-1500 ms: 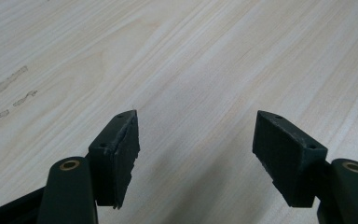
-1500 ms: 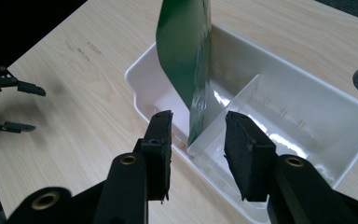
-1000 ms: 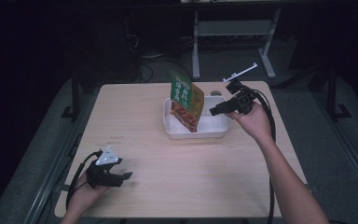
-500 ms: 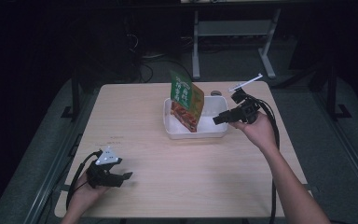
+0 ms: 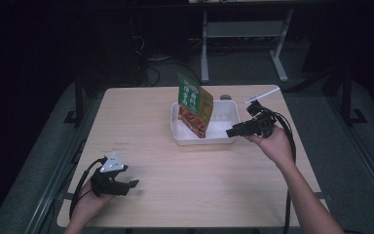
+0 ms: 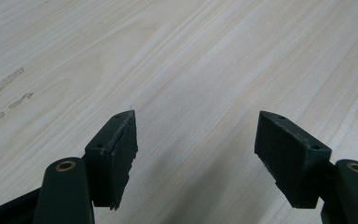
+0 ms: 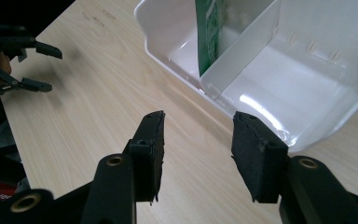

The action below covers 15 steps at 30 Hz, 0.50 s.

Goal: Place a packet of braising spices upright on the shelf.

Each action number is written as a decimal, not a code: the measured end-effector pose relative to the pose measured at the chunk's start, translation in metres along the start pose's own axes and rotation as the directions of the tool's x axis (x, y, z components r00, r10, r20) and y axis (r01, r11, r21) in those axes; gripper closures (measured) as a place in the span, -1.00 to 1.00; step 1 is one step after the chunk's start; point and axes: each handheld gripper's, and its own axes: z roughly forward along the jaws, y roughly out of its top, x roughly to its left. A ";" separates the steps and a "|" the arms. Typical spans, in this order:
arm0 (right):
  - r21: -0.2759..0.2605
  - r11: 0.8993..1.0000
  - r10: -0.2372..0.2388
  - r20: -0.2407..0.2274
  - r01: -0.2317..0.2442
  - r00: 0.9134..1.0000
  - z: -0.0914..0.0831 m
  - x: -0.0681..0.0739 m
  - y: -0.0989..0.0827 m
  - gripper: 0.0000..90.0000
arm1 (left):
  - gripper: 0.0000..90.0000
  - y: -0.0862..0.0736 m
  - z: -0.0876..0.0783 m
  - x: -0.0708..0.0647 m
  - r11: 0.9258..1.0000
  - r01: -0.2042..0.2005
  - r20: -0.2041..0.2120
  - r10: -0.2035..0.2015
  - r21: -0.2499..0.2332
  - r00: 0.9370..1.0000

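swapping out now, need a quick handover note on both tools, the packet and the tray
Left tool: open, holding nothing, low over the near left of the table.
Right tool: jaws have just been opening, nothing between them, at the near right corner of the white tray.
Green and orange packet: stands tilted in the tray's left compartment, beside the divider; right compartment holds nothing.
Done: packet is in the tray and released.
Left: probably just drawing the right tool clear.

Black two-jaw left tool (image 5: 130,184) – grey three-cornered top plate, brass-ringed screws, trailing black cable
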 end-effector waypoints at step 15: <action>-0.001 1.000 0.020 -0.017 -0.020 1.000 0.002 -0.004 -0.028 0.13 | -0.35 0.000 0.001 -0.001 1.000 0.006 0.004 -0.006 -0.002 1.000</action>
